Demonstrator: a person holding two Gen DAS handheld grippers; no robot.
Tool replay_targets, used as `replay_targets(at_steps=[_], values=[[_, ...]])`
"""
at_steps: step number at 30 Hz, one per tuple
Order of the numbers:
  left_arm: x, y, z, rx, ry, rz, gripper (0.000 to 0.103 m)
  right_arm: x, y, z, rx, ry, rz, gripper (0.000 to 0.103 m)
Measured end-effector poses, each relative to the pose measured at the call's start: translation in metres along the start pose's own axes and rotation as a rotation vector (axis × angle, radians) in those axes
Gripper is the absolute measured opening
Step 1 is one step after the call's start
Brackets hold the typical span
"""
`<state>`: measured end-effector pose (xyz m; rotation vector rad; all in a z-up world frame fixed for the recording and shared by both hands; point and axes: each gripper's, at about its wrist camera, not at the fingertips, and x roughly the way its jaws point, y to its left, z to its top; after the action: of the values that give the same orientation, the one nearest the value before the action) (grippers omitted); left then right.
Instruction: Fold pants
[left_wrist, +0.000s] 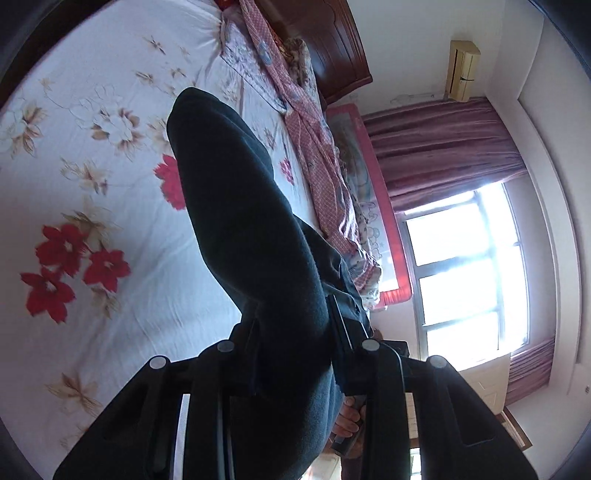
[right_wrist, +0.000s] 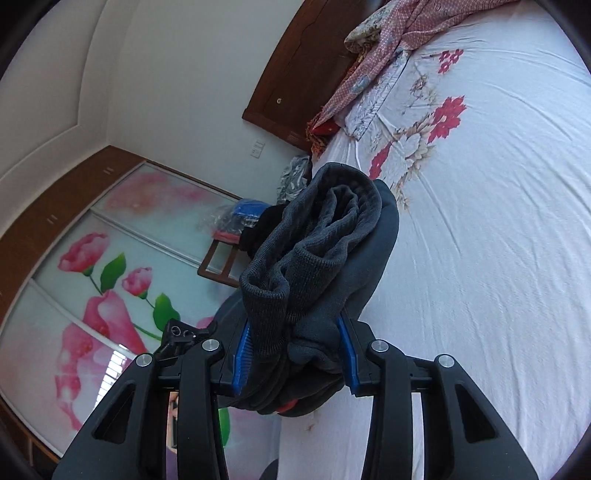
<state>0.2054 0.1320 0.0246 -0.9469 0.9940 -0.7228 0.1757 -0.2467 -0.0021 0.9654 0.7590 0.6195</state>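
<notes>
The dark navy fleece pants (left_wrist: 240, 221) are off the mattress and held in the air between the two grippers, above the white bed sheet printed with red and beige flowers (left_wrist: 110, 166). In the left wrist view a long thick fold of the fabric runs from the jaws up toward 11 o'clock, ending in a rounded bend over the sheet. The left gripper (left_wrist: 295, 332) is clamped on this fold, its black fingers pressed against either side of the cloth with no gap showing. The right gripper (right_wrist: 295, 343) is likewise closed on the pants (right_wrist: 325, 240); its blue-padded fingers (right_wrist: 242, 354) squeeze a bunch that includes a ribbed knit band, probably a cuff or the waistband, which curls open toward 12 o'clock.

Holding the garment raised at two places likely lets its weight pull the cloth straight so it can be laid flat on the bed; no flat crease shows yet, so the folding looks to be at an early stage.

Only the right wrist view shows the ribbed band, a red patch under the bunch at 6 o'clock, and the wardrobe doors with pink flower panels (right_wrist: 110, 277) at 8 o'clock. Only the left wrist view shows the length of the hanging fold, the bright window with dusty-rose curtains (left_wrist: 465, 266) at 3 o'clock, and bare fingers at 5 o'clock gripping a handle. Both views catch the pink patterned blanket (left_wrist: 306, 122) bunched by the dark wooden headboard (left_wrist: 332, 44).
</notes>
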Motion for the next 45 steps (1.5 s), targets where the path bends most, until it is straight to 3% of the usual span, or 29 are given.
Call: replay_targets(at_steps=[2, 4, 5, 6, 8, 9, 11, 14, 16, 20, 21, 23, 26, 27, 28, 29, 30, 31, 32, 33, 36, 40, 42, 43, 45], values=[[-0.004, 0.035, 0.007, -0.015, -0.007, 0.065, 0.030, 0.033, -0.030, -0.017, 0.031, 0.051, -0.062, 0.039], [0.005, 0.082, 0.006, -0.065, -0.001, 0.163, 0.033, 0.062, -0.065, -0.042, 0.071, 0.145, -0.212, 0.047], [0.011, 0.109, 0.000, -0.101, 0.029, 0.235, 0.038, 0.059, -0.068, -0.050, 0.029, 0.108, -0.196, 0.045], [0.014, 0.134, -0.006, -0.142, 0.055, 0.316, 0.040, 0.052, -0.066, -0.053, 0.023, 0.082, -0.146, 0.051], [0.004, 0.160, -0.019, -0.203, -0.015, 0.153, 0.047, 0.042, -0.066, -0.053, 0.096, 0.086, -0.145, 0.056], [-0.002, 0.162, -0.022, -0.227, -0.051, 0.121, 0.049, 0.033, -0.063, -0.052, 0.112, 0.079, -0.153, 0.060], [-0.018, 0.157, -0.029, -0.267, -0.111, 0.058, 0.081, 0.010, -0.055, -0.050, 0.110, 0.045, -0.180, 0.060], [-0.049, 0.131, -0.039, -0.185, -0.220, 0.079, 0.088, -0.022, -0.042, -0.047, 0.115, -0.043, -0.169, 0.060], [-0.061, 0.107, -0.047, -0.107, -0.247, 0.103, 0.091, -0.023, -0.024, -0.041, 0.094, -0.068, -0.102, 0.060], [-0.036, 0.053, -0.061, 0.142, -0.158, 0.113, 0.092, 0.029, 0.022, -0.033, 0.023, 0.002, 0.052, 0.060], [-0.021, 0.043, -0.066, 0.190, -0.111, 0.098, 0.092, 0.047, 0.031, -0.030, -0.015, 0.008, 0.019, 0.060], [0.009, 0.034, -0.077, 0.255, -0.026, 0.127, 0.092, 0.077, 0.028, -0.018, -0.007, 0.014, 0.056, 0.060], [0.044, 0.042, -0.103, 0.326, 0.108, 0.220, 0.091, 0.108, 0.006, 0.005, 0.037, 0.032, 0.027, 0.060], [0.051, 0.046, -0.112, 0.378, 0.135, 0.259, 0.091, 0.114, -0.004, 0.010, 0.042, 0.031, -0.065, 0.060], [0.051, 0.049, -0.120, 0.401, 0.139, 0.267, 0.091, 0.118, -0.020, 0.015, 0.072, 0.044, -0.131, 0.060], [0.047, 0.051, -0.124, 0.402, 0.137, 0.252, 0.091, 0.119, -0.036, 0.018, 0.106, 0.050, -0.120, 0.059], [0.044, 0.052, -0.125, 0.391, 0.136, 0.241, 0.091, 0.117, -0.049, 0.019, 0.150, 0.039, -0.104, 0.047], [0.041, 0.054, -0.125, 0.384, 0.137, 0.236, 0.088, 0.113, -0.054, 0.019, 0.183, 0.036, -0.076, 0.046], [0.038, 0.055, -0.125, 0.385, 0.136, 0.239, 0.087, 0.108, -0.051, 0.016, 0.180, 0.031, -0.063, 0.047], [0.034, 0.053, -0.124, 0.386, 0.130, 0.254, 0.087, 0.100, -0.043, 0.013, 0.163, 0.016, -0.073, 0.055], [0.012, 0.040, -0.119, 0.384, 0.062, 0.250, 0.088, 0.078, -0.015, -0.007, 0.132, 0.011, 0.031, 0.056], [-0.016, 0.026, -0.119, 0.488, -0.064, 0.316, 0.095, 0.062, 0.008, -0.047, 0.058, 0.061, 0.102, 0.059], [-0.014, 0.040, -0.114, 0.460, -0.041, 0.366, 0.095, 0.051, -0.012, -0.053, 0.074, 0.041, 0.012, 0.070], [-0.004, 0.054, -0.110, 0.418, 0.003, 0.381, 0.095, 0.046, -0.029, -0.050, 0.107, 0.017, -0.049, 0.070], [0.005, 0.073, -0.115, 0.389, 0.034, 0.386, 0.094, 0.030, -0.052, -0.036, 0.141, -0.040, -0.071, 0.057]])
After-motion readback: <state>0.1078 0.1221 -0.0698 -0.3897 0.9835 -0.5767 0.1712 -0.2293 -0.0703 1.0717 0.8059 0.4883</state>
